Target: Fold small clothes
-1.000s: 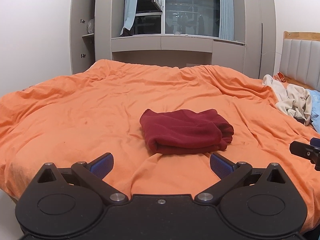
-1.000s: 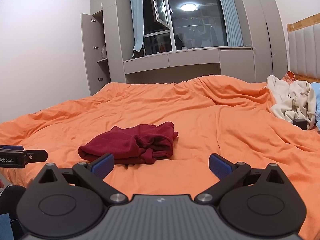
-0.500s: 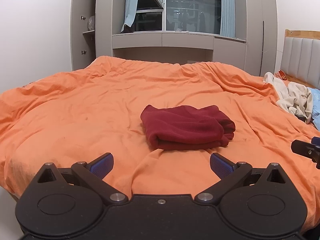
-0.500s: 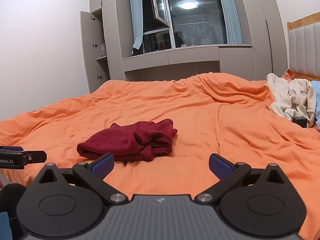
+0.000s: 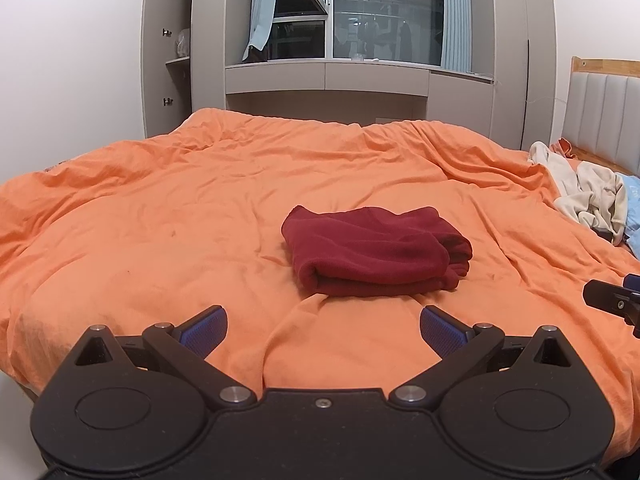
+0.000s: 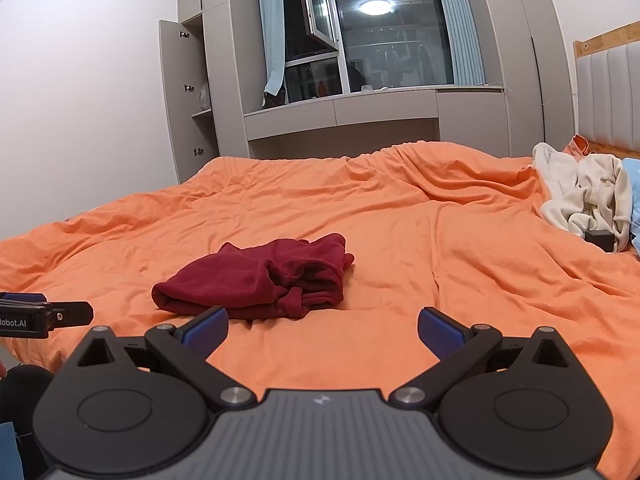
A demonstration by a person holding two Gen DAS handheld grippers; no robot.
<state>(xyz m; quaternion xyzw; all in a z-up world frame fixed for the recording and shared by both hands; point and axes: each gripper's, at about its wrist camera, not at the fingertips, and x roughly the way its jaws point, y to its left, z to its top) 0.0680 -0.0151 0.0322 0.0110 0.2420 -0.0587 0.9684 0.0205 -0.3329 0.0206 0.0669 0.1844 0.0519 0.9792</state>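
A dark red garment (image 5: 374, 250) lies folded in a compact bundle on the orange bedcover (image 5: 160, 216). It also shows in the right wrist view (image 6: 256, 282), left of centre. My left gripper (image 5: 322, 330) is open and empty, a short way in front of the bundle and not touching it. My right gripper (image 6: 322, 330) is open and empty, in front of and to the right of the bundle. Each gripper shows at the edge of the other's view: the right one (image 5: 612, 300), the left one (image 6: 44, 314).
A heap of cream and light blue clothes (image 5: 588, 196) lies at the right by the padded headboard (image 5: 604, 116), with a small black object (image 6: 600, 239) beside it. Grey wardrobes (image 5: 168, 48) and a window ledge (image 5: 328, 76) stand beyond the bed's far side.
Both grippers have drawn back and tilted up slightly, so the red bundle sits a little farther off. The bundle has not moved. Both grippers stay open.
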